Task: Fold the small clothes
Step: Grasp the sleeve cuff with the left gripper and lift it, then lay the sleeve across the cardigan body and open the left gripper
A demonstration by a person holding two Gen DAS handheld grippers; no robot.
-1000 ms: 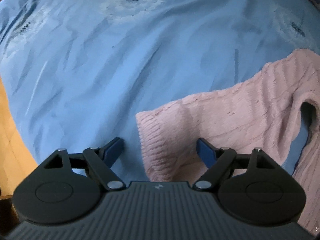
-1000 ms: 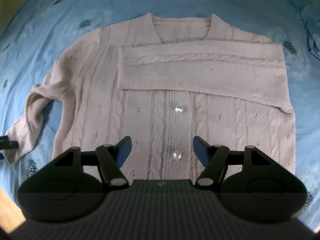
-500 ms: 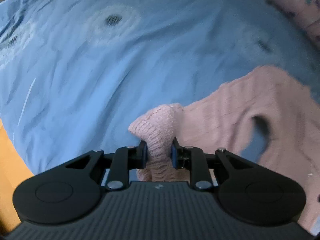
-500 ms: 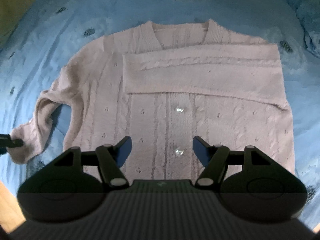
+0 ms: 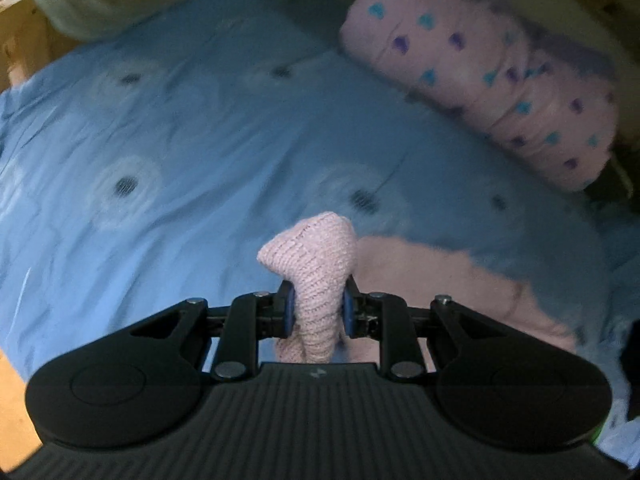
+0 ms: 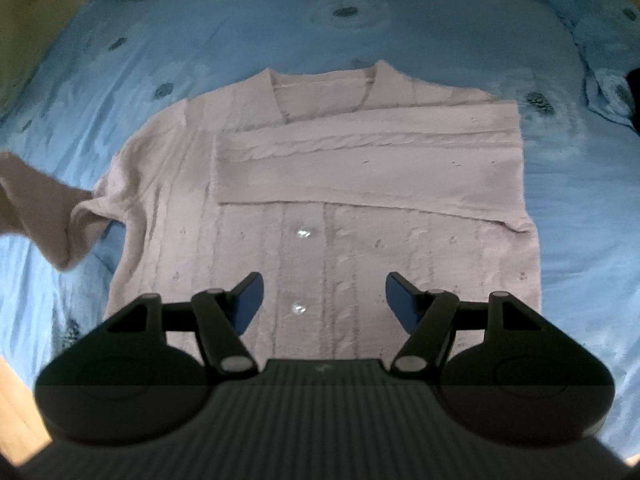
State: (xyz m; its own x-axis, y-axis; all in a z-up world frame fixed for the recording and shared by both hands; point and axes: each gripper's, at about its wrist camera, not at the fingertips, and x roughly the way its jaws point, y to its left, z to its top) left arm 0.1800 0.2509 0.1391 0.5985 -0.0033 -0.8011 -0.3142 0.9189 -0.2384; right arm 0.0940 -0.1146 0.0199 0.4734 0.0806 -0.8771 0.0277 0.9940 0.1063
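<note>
Left wrist, left gripper (image 5: 318,309) pinching sleeve cuff (image 5: 314,264) aloft

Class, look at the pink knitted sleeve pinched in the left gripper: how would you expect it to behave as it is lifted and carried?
Probably floppy: the sleeve bunches and droops around the left gripper. It likely drags the cardigan, since its shoulder already puckers. The ribbed knit probably resists slipping.

The left gripper (image 5: 318,307) has its fingers (image 5: 289,307) drawn close together, pinching a bunched sleeve cuff (image 5: 316,264) that sticks up between the blue pads. The right gripper (image 6: 323,300) has its fingers (image 6: 251,295) spread wide apart, gripping nothing, hovering over the cardigan (image 6: 360,184).
</note>
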